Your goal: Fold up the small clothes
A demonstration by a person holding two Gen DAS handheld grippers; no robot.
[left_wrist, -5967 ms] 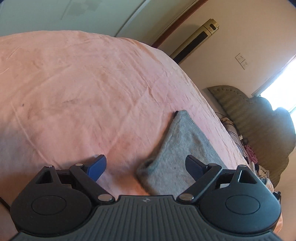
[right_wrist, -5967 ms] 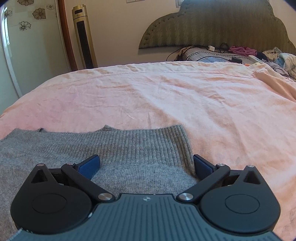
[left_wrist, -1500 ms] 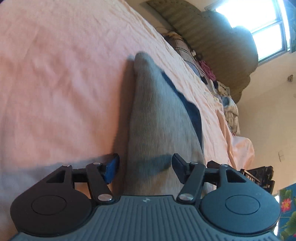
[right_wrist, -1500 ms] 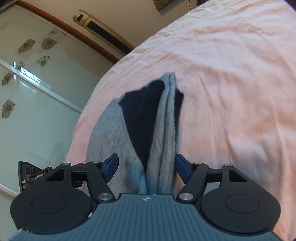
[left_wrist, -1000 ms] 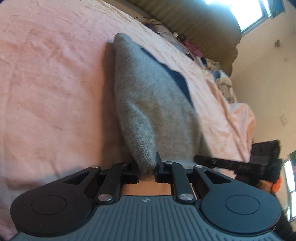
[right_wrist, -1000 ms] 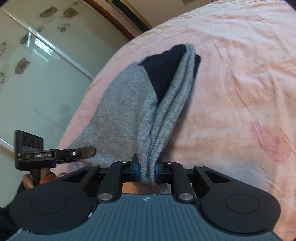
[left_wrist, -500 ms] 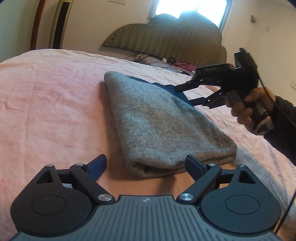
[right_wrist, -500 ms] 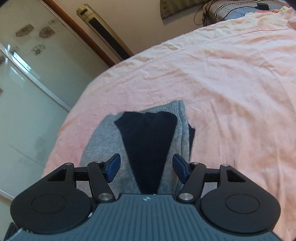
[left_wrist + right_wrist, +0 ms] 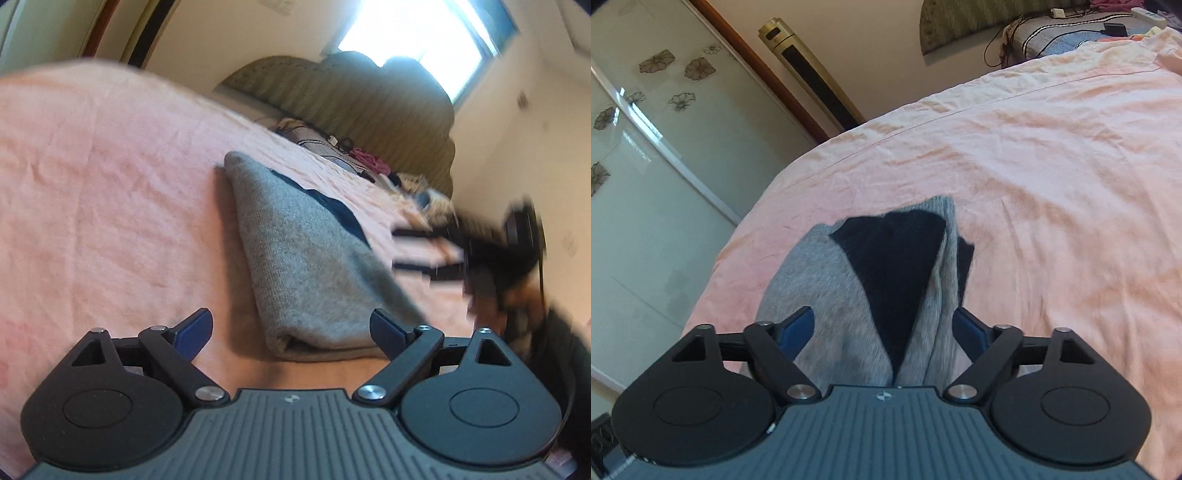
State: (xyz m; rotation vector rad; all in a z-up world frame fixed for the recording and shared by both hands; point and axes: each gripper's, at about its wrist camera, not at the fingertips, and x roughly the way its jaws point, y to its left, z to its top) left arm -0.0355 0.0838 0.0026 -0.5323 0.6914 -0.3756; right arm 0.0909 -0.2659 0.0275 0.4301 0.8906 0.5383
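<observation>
The left gripper [image 9: 291, 330] has its jaws spread wide and grips nothing, its blue-tipped fingers [image 9: 195, 329] flanking the near folded edge of the one grey knit garment [image 9: 306, 266] without touching it. The right gripper [image 9: 884, 330] is likewise wide apart and empty, poised above the same garment [image 9: 827, 295], whose black panel [image 9: 894, 266] (a wedge narrowing toward the camera) shows on top. The garment lies folded on the pink bedsheet [image 9: 1052, 192]. In the left wrist view the right gripper [image 9: 428, 251] appears blurred beyond the cloth. One padded headboard [image 9: 369, 99] backs the bed.
</observation>
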